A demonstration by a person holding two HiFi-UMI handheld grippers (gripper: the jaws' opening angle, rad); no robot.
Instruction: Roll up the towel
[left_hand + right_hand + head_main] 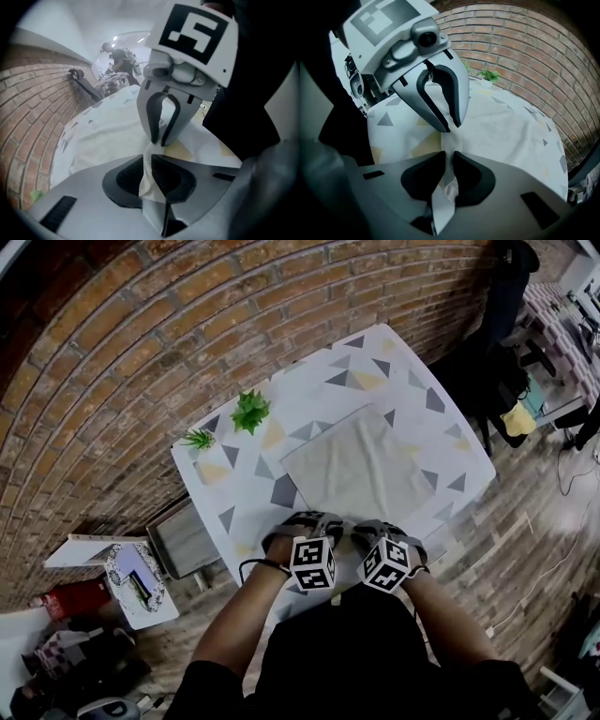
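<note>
White worktop (pixel 234 493), patterned with grey and yellow triangles, is carrying a pale towel (pixel 361 465) that is lying spread flat across its middle. Both tongs are meeting at the towel's near edge, just beside each other. The left tongs (pixel 147 161) are pinching a raised fold of that edge, nearly closed on the cloth. The right tongs (pixel 451 159) are gripping the same edge too, their narrow gap filled with cloth running down between the pads.

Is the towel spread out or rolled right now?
Spread: the towel lies flat on the table, no roll formed; only its near edge is pinched by the left gripper and right gripper.
</note>
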